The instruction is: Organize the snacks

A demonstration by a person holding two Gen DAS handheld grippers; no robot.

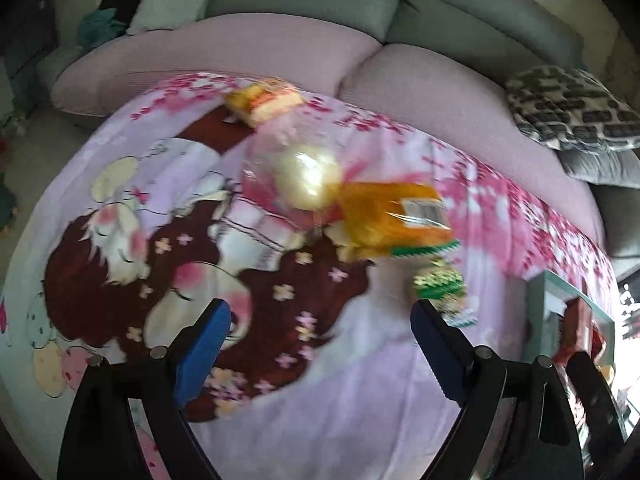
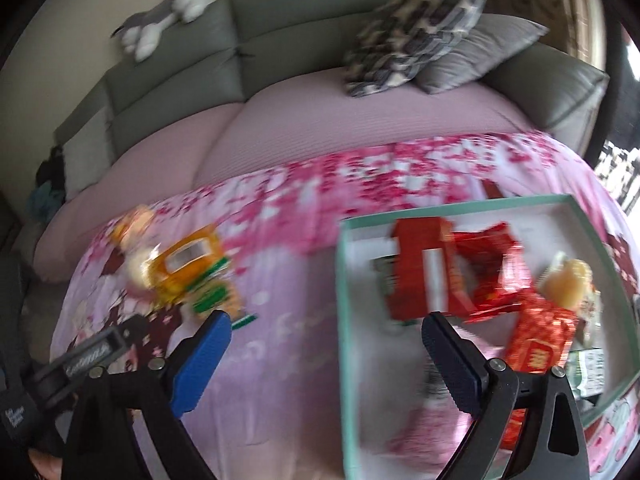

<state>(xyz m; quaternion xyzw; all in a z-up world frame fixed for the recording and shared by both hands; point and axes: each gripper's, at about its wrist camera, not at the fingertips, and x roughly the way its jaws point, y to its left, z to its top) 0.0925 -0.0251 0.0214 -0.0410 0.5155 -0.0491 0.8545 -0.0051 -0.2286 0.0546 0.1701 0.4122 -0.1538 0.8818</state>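
Observation:
My left gripper is open and empty above the cartoon-print cloth. Ahead of it lie a clear-wrapped round bun, an orange snack bag, a small green packet near its right finger, and a yellow wrapped cake farther back. My right gripper is open and empty over the left wall of a mint-green box. The box holds a red carton, red foil bags, a red patterned packet and a wrapped bun. The orange bag shows at the left.
The cloth covers a low table in front of a pink-covered sofa with grey back cushions. A patterned pillow and a grey pillow lie on it. A plush toy rests on the sofa back. The left gripper's body shows at lower left.

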